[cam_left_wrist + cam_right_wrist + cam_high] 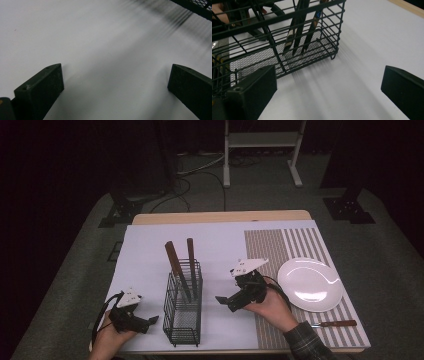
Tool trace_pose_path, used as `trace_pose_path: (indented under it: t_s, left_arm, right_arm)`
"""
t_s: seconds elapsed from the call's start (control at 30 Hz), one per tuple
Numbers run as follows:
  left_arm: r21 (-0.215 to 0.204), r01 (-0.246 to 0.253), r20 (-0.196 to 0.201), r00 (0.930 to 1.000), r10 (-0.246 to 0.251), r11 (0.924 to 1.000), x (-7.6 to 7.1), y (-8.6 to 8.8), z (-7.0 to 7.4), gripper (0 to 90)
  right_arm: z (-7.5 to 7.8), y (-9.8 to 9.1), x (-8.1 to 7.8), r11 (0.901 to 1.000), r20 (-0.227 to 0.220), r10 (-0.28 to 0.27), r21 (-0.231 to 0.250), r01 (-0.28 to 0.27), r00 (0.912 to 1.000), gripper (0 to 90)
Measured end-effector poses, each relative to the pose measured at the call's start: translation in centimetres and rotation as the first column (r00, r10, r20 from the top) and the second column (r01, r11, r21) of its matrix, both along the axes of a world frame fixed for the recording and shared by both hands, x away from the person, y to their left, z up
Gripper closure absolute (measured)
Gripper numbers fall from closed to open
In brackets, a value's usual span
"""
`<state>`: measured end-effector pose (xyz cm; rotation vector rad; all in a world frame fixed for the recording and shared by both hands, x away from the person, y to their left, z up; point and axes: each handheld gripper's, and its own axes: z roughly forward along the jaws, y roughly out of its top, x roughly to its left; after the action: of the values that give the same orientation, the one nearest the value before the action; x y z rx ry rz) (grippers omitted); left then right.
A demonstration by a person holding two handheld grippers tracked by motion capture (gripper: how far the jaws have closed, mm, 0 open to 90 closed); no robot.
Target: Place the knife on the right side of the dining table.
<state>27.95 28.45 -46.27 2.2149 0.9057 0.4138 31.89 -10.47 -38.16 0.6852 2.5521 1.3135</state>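
no readable text, labels or numbers

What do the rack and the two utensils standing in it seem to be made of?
Rack: black coated metal wire, judging by thin rods and a mesh floor. Utensils: handles look like brown wood or a wood-look finish, matte; the dark lower parts, possibly metal, are hard to tell.

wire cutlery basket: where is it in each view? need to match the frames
High view: the wire basket stands left of centre on the white mat, between the two grippers, two brown-handled utensils upright in its far end.
Left gripper view: a corner of it sits at the top right edge, its striped shadow falling across the mat.
Right gripper view: upper left, seen side-on, above the left finger.
Shared landmark: the white mat under the basket.
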Motion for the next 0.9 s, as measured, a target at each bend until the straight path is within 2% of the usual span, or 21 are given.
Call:
trace_pose_path:
  t_s: [0.17,0.73,0.83,0.9]
  left_arm:
    - [-0.002,-0.001,0.0,1.0,0.001,1.0,0.0,0.0,0.0,0.0]
    - [-0.002,-0.001,0.003,1.0,0.001,1.0,0.0,0.0,0.0,0.0]
    - [-0.003,-0.002,0.002,1.0,0.002,1.0,0.0,0.0,0.0,0.0]
    - [-0.003,-0.002,0.002,1.0,0.002,1.0,0.0,0.0,0.0,0.0]
  right_arm:
    - [0.9,0.0,0.4,0.9998,0.004,-0.004,0.02,0.004,1.0,0.0]
    - [2.7,1.2,1.5,0.9993,0.016,0.003,0.038,-0.004,0.9999,0.0]
    - [2.9,1.5,1.7,0.9992,0.02,-0.008,0.038,0.007,0.9998,6.7]
    - [3.0,1.7,1.9,0.9993,0.025,-0.011,0.036,0.01,0.9996,6.8]
